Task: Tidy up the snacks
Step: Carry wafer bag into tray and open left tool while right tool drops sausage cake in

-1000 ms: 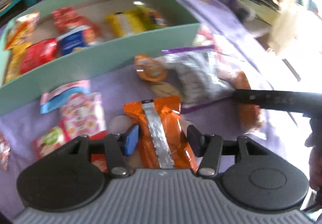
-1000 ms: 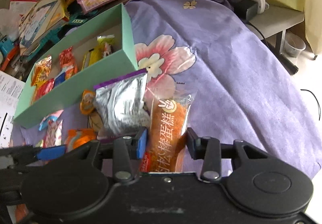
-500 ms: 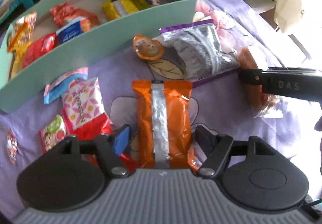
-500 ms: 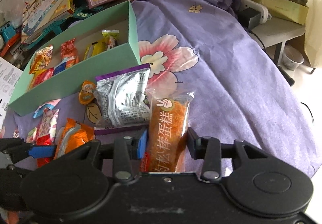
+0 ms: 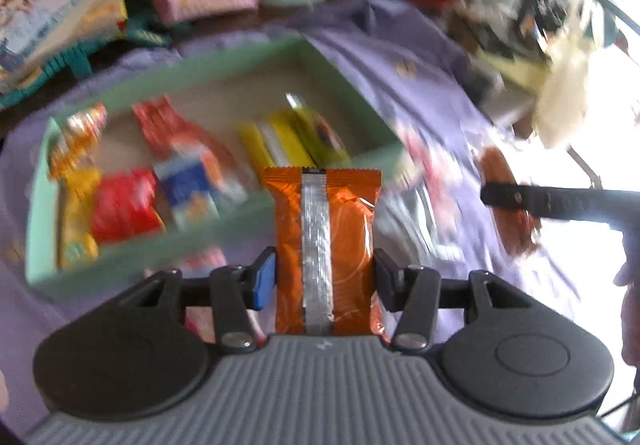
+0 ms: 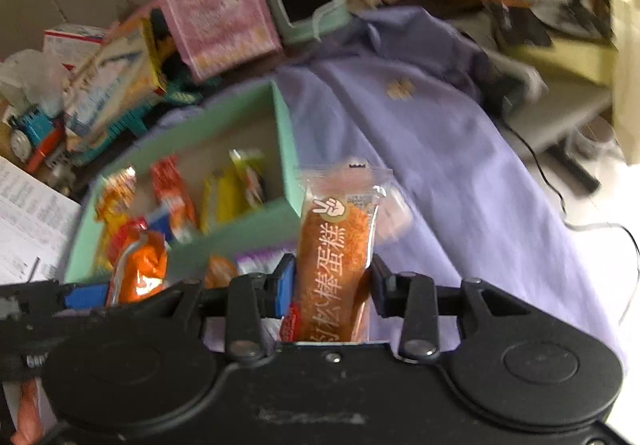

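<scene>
My left gripper (image 5: 324, 277) holds an orange packet with a silver seam (image 5: 320, 213) up off the cloth. Its jaws are closing and both pads press the packet's sides. Behind it lies the mint green box (image 5: 240, 57) with several snack packets (image 5: 124, 205) inside. My right gripper (image 6: 330, 281) is shut on a long cake stick in a clear wrapper (image 6: 340, 229), raised near the box's right corner (image 6: 286, 149). In the right wrist view the left gripper's blue pad (image 6: 86, 295) and its orange packet (image 6: 140, 265) show at lower left.
A purple flowered cloth (image 6: 440, 165) covers the table. A purple-edged silver bag (image 6: 260, 257) and a round orange snack (image 6: 220, 269) lie before the box. A pink bag (image 6: 216, 9), a mint appliance (image 6: 304, 1) and stacked boxes (image 6: 112, 77) crowd the back. A cable (image 6: 540, 173) trails at right.
The left jaws widened around the orange packet lying on the cloth, then closed and lifted it. Both grippers have risen with their packets, and the green box now sits right behind them.
</scene>
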The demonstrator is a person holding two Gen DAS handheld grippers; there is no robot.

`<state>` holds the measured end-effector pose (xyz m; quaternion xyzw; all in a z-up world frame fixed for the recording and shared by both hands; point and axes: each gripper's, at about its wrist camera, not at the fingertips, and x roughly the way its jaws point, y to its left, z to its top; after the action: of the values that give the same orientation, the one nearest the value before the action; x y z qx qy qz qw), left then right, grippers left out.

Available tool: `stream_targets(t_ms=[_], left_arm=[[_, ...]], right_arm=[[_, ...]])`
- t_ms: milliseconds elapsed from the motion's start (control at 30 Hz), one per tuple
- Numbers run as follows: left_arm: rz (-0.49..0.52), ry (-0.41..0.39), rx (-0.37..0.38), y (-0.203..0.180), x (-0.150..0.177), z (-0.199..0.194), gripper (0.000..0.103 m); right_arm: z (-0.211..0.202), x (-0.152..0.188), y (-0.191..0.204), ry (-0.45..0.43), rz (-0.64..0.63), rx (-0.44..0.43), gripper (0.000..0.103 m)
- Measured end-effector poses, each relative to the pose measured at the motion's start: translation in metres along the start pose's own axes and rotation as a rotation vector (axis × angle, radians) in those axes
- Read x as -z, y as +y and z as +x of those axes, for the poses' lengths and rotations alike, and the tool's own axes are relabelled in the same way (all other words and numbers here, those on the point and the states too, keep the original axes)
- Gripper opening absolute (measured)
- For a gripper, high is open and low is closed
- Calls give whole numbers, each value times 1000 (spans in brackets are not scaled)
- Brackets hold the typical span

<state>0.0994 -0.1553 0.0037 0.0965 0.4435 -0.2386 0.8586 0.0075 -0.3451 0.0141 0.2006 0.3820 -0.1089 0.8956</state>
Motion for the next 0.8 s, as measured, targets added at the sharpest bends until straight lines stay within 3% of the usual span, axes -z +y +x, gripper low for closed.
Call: stream_targets(t_ms=[167, 400, 633, 800], left_arm=[[-64, -65, -55, 39, -54, 5, 50], [-152, -70, -85, 86, -117, 53, 50], [-174, -31, -79, 94, -141, 106, 50], [-191, -16, -73, 99, -149, 132, 52]], right_arm=[[25, -54, 34, -21, -62, -51, 37], [96, -118, 80, 12, -117, -68, 37], [163, -144, 107, 61, -167, -45, 37], [182, -151, 107, 73, -164, -49, 40]])
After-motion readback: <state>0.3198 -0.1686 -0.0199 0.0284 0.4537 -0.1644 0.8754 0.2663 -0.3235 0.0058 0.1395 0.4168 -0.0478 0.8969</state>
